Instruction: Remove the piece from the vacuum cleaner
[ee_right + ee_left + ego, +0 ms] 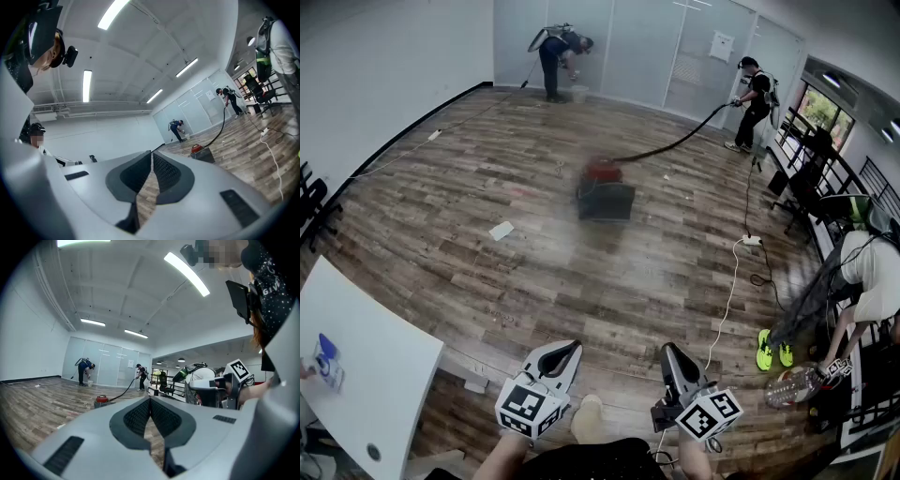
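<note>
Both grippers sit level at the near edge, side by side and apart. The left gripper is clenched with nothing between its pads, and the right gripper is clenched and empty too. The vacuum, red on top with a dark body, sits on the wood floor well beyond them, mid-room. Its black hose runs far right to a person holding its end. Another person bends by the far glass wall. A white table stands near left, and a power strip lies on the floor at right.
</note>
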The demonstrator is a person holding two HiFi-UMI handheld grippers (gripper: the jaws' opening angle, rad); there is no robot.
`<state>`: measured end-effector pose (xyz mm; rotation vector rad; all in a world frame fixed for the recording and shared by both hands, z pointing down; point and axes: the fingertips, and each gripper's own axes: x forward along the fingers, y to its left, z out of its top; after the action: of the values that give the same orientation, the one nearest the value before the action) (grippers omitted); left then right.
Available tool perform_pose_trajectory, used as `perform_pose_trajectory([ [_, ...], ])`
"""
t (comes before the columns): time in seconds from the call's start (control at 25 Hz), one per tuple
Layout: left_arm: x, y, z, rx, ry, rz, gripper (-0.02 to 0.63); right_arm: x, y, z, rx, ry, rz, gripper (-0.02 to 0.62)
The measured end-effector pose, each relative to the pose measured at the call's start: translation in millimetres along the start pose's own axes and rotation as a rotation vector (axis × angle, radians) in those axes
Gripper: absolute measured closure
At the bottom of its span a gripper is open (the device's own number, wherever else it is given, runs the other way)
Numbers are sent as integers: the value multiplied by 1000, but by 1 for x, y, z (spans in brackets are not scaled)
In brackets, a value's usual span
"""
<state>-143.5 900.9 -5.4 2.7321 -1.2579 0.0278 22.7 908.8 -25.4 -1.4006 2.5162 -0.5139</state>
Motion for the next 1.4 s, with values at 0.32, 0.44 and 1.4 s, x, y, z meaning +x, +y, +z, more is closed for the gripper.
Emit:
perform_pose_trajectory([
  [0.32,98,45,14,6,-16,28,597,83,-73,34,26,1,57,583],
  [0.44,128,57,18,9,-24,38,597,107,-90,41,20,11,85,583],
  [1.4,348,210,49,-38,20,-38,597,306,-232,98,66,28,14,583],
])
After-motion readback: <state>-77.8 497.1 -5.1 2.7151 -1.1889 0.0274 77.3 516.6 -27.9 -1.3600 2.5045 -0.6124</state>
